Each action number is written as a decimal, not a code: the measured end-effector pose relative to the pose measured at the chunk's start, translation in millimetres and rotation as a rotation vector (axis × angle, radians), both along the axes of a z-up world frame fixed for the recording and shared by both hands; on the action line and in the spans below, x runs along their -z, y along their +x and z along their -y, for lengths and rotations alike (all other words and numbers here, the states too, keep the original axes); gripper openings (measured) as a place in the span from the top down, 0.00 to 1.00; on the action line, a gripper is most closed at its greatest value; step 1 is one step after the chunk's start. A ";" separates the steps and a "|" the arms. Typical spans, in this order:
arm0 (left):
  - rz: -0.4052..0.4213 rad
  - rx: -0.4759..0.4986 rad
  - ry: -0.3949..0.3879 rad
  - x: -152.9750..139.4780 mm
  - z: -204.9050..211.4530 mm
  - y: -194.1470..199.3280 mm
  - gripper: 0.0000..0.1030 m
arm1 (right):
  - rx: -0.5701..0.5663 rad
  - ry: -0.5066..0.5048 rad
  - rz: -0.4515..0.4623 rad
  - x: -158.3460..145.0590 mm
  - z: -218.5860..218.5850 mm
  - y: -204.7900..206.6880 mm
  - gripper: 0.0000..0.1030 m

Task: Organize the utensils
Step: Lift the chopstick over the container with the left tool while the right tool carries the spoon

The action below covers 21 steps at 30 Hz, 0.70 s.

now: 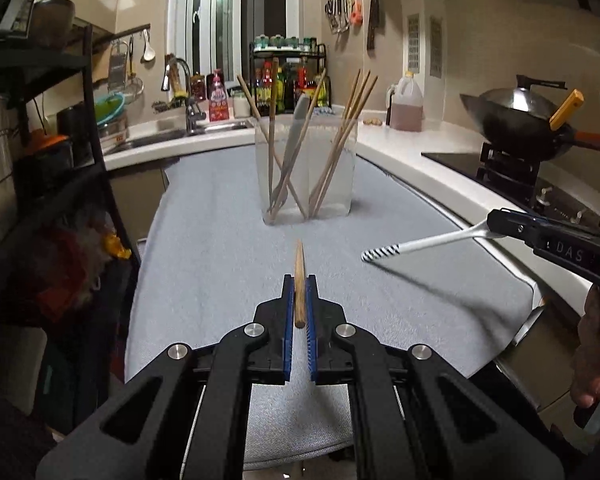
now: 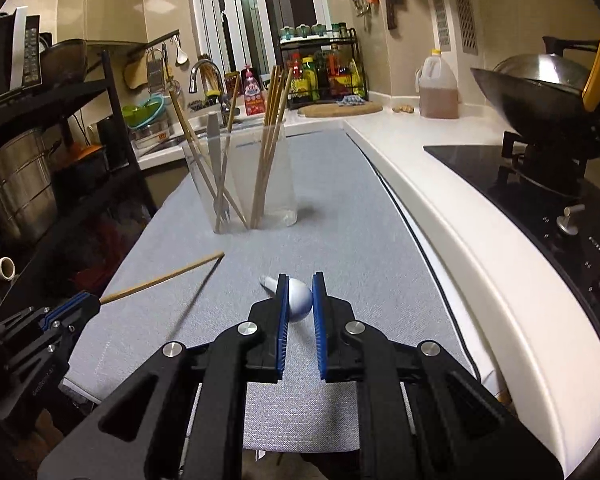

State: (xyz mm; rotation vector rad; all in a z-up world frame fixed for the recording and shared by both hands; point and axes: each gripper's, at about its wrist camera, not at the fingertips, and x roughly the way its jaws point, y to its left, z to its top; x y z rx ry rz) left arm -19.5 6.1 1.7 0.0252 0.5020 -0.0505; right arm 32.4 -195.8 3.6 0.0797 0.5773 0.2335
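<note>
Over the grey cloth (image 1: pixel 228 264) that covers the worktop, both grippers are carrying something toward the clear holder (image 1: pixel 306 168), which stands upright further along the cloth with chopsticks and a grey utensil already leaning inside. The left gripper (image 1: pixel 299 292) is clamped tight on a single wooden chopstick (image 1: pixel 299 268), gripped near its thick end so most of its length pokes forward, clear of the cloth. The right gripper (image 2: pixel 300 296) pinches a white spoon (image 2: pixel 300 300) by its bowl, the striped handle (image 1: pixel 380 255) jutting out sideways. That sideways hold looks like the main risk: the rounded bowl could swivel or slip between the pads, and the long handle might catch the holder's rim or the leaning sticks and tip the light container. The chopstick, held at one end, could also pivot on contact. Both tools point forward and slope downward, side by side but well apart, a hand (image 1: pixel 596 344) wrapped around the right one's grip.
</note>
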 end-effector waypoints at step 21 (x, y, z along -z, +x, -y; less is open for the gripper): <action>0.076 -0.001 -0.035 -75.5 -12.9 23.6 0.95 | -0.016 -0.011 0.073 -42.3 -1.5 -7.5 0.88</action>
